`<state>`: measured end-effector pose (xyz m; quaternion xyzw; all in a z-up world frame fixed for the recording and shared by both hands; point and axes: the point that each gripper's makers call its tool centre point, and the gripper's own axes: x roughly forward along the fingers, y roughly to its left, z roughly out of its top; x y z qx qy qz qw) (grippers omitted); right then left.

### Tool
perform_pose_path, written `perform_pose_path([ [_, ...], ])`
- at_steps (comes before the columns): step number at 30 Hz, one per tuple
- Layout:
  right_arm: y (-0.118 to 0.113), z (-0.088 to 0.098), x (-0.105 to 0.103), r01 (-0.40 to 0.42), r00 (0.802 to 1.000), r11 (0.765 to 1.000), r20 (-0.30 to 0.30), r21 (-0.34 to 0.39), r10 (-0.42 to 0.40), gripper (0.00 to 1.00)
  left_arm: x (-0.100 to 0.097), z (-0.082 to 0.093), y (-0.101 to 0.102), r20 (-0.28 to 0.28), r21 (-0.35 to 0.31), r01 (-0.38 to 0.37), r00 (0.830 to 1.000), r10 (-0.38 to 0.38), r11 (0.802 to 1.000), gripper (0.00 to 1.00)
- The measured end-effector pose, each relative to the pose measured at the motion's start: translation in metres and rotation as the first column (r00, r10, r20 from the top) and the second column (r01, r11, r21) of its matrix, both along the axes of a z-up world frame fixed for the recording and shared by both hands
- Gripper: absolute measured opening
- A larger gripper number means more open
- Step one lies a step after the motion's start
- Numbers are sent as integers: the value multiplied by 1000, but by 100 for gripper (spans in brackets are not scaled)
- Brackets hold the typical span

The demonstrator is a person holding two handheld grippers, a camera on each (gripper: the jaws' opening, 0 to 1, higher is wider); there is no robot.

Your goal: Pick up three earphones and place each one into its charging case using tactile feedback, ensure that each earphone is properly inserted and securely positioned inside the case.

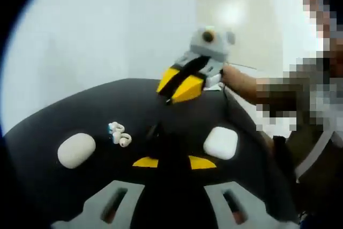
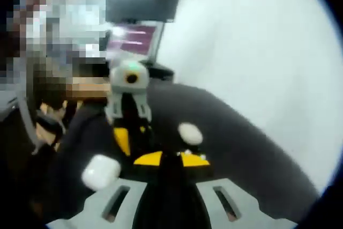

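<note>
In the left gripper view, the left gripper (image 1: 174, 162) hovers low over a black table (image 1: 69, 113), its yellow-tipped jaws apart with nothing between them. Just beyond and left of its tips lies a small cluster of white earphones (image 1: 118, 134); they are too small and blurred to count with certainty, though at least two rounded pieces show, touching or nearly touching. Two white charging cases flank the gripper: a rounded case (image 1: 76, 149) to the left, beside the earphones, and a squarer case (image 1: 221, 142) to the right, near the right jaw tip. Both look closed. A small dark object (image 1: 155, 130) lies between the earphones and the squarer case; what it is cannot be told. The right gripper (image 1: 181, 85) hangs above the far side of the table, held in a person's hand (image 1: 239, 81), well apart from the earphones; its yellow jaws seem close together, but whether they are clenched cannot be told.

In the right gripper view, the right gripper's own jaw tips (image 2: 170, 159) stand slightly apart, empty. The left gripper (image 2: 128, 112) faces it, with one white case (image 2: 101, 172) near the left and another (image 2: 189, 133) beyond the tips.
</note>
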<state>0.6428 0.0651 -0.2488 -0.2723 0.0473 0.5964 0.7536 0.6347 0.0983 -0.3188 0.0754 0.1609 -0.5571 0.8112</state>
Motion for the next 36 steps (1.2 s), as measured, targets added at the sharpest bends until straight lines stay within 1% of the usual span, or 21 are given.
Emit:
perform_pose_path([
  [2,4,1,-1,15,994,996,112,-89,-5,13,1,0,0,7,2,-2,1000,2,1000,15],
  [4,7,-6,0,50,965,972,261,-229,12,13,2,0,-1,10,4,-8,1000,8,1000,15],
  [5,7,-9,0,63,947,953,320,-296,37,13,3,0,-1,12,3,-13,1000,13,1000,15],
  [8,12,-25,-5,84,898,898,424,-432,120,13,3,0,-1,6,2,-22,1000,22,1000,15],
  [10,15,-30,-4,126,864,872,485,-472,138,13,4,0,-1,6,3,-26,1000,26,1000,15],
  [11,16,-32,-4,138,838,856,519,-498,167,13,4,0,-1,8,4,-26,1000,26,1000,15],
  [13,17,-33,-2,166,811,837,555,-522,185,13,4,0,-1,9,5,-26,1000,26,1000,15],
  [14,17,-33,-2,177,800,824,567,-537,198,13,5,1,-1,10,4,-26,1000,26,1000,15],
  [15,19,-34,-4,174,801,828,565,-533,195,13,4,1,-1,10,5,-26,1000,26,1000,15],
  [18,20,-31,-5,172,796,824,569,-539,206,13,4,1,-2,8,4,-29,1000,29,1000,15],
  [20,20,-27,-7,170,786,828,580,-535,213,13,4,1,-2,8,5,-30,1000,30,1000,15],
  [22,20,-28,-8,173,783,820,581,-545,221,13,3,1,-2,12,7,-31,999,31,1000,15],
  [23,20,-29,-8,181,773,806,588,-563,237,13,3,1,-2,13,8,-31,999,31,999,15],
  [25,19,-32,-8,197,741,765,604,-613,292,13,3,1,-3,15,10,-32,999,32,999,15],
  [26,20,-36,-11,189,736,753,598,-630,316,13,2,1,-3,16,11,-33,999,33,999,15],
  [28,24,-38,-14,179,736,754,595,-631,323,13,2,2,-4,19,14,-32,999,32,999,15],
  [30,23,-38,-11,205,716,729,608,-653,343,13,2,2,-4,19,14,-32,999,32,999,15],
  [32,24,-39,-11,215,710,717,610,-663,351,13,2,2,-3,13,12,-33,999,33,999,15],
  [33,23,-39,-11,227,703,704,614,-673,360,13,2,2,-3,12,11,-35,999,34,999,15],
  [34,24,-39,-12,231,698,697,615,-678,367,13,2,2,-3,14,11,-35,999,35,999,15],
  [36,28,-38,-15,229,695,697,616,-680,372,13,2,2,-3,16,13,-35,999,35,999,15],
])
